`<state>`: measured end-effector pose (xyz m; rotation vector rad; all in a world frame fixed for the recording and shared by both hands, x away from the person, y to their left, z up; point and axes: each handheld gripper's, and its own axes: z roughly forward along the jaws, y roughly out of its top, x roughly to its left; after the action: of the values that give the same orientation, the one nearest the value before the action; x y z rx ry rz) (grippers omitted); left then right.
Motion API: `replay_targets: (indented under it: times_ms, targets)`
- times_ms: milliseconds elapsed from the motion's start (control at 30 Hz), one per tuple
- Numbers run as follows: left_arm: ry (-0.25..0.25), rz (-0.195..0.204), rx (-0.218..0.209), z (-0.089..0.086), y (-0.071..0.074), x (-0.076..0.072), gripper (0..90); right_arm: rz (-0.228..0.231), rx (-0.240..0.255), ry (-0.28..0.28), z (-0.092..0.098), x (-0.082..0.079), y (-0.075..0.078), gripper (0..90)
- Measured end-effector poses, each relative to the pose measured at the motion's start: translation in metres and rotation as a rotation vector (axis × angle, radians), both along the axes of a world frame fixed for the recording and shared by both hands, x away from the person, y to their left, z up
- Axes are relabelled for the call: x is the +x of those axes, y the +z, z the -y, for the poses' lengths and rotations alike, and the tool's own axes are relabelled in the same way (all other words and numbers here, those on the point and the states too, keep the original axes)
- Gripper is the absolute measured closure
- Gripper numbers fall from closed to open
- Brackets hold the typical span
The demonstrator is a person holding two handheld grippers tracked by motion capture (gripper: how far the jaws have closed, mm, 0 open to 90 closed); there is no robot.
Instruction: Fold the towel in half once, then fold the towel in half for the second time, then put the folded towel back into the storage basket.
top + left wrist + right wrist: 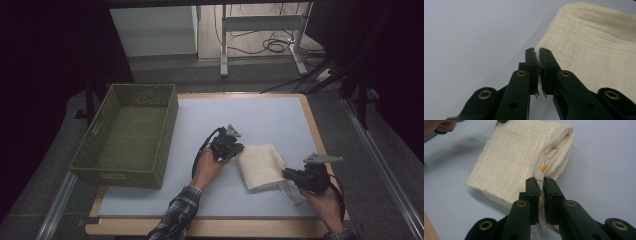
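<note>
— What's laid out, biggest first?

— A pale blue table mat (pixel 250 120) covers the table. On its left side stands a green woven basket (pixel 127 135). Right of the middle lies a folded cream muslin cloth (pixel 261 166), flat on the mat, well apart from the basket.

— And the grippers?

— The left gripper (pixel 239 148) is at the cloth's left edge; its jaws are pinched together on that edge (pixel 539 56). The right gripper (pixel 286 174) is at the cloth's near right corner, jaws clamped on the layered edge (pixel 541 182), where small orange marks show.

— The label?

— A white tag (pixel 291 192) trails from that corner.
</note>
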<state>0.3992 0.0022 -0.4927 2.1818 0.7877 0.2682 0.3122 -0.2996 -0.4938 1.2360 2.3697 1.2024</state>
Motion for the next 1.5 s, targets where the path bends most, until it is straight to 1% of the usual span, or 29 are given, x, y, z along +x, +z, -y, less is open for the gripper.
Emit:
replay_targets:
  times_ms: [233, 267, 333, 367, 600, 667, 833, 900, 1067, 1167, 1333, 1500]
  targets:
    - [0.021, 0.017, 0.026, -0.018, 0.015, 0.0, 85.8, 0.031, 0.01, 0.039, -0.016, 0.002, 0.009, 82.7]
    - [0.026, 0.019, 0.023, -0.019, 0.016, 0.0, 85.8, 0.037, 0.009, 0.047, -0.019, 0.002, 0.011, 82.8]
    - [0.033, 0.021, 0.028, -0.023, 0.02, 0.0, 85.7, 0.043, 0.009, 0.056, -0.024, 0.003, 0.015, 82.7]
    - [0.032, 0.024, 0.037, -0.026, 0.021, 0.001, 85.6, 0.045, 0.01, 0.059, -0.026, 0.003, 0.016, 82.8]
    - [0.056, 0.037, 0.051, -0.039, 0.031, 0.0, 85.5, 0.063, 0.006, 0.094, -0.044, 0.006, 0.024, 82.7]
    - [0.062, 0.038, 0.049, -0.043, 0.034, 0.0, 85.4, 0.069, 0.007, 0.1, -0.048, 0.007, 0.026, 82.7]
    - [0.077, 0.044, 0.062, -0.054, 0.039, 0.0, 85.3, 0.075, 0.009, 0.116, -0.059, 0.01, 0.031, 82.7]
    - [0.084, 0.047, 0.061, -0.058, 0.041, 0.0, 85.1, 0.081, 0.011, 0.122, -0.063, 0.012, 0.032, 82.7]
    - [0.098, 0.056, 0.073, -0.068, 0.047, 0.001, 85.1, 0.087, 0.005, 0.134, -0.073, 0.015, 0.036, 82.7]
    - [0.103, 0.062, 0.078, -0.074, 0.052, 0.0, 85.0, 0.092, 0.011, 0.142, -0.08, 0.018, 0.039, 82.7]
    - [0.116, 0.076, 0.081, -0.085, 0.062, -0.001, 84.9, 0.1, 0.006, 0.158, -0.091, 0.022, 0.043, 82.7]
    - [0.132, 0.09, 0.08, -0.097, 0.072, -0.002, 84.9, 0.113, -0.009, 0.174, -0.103, 0.025, 0.048, 82.7]
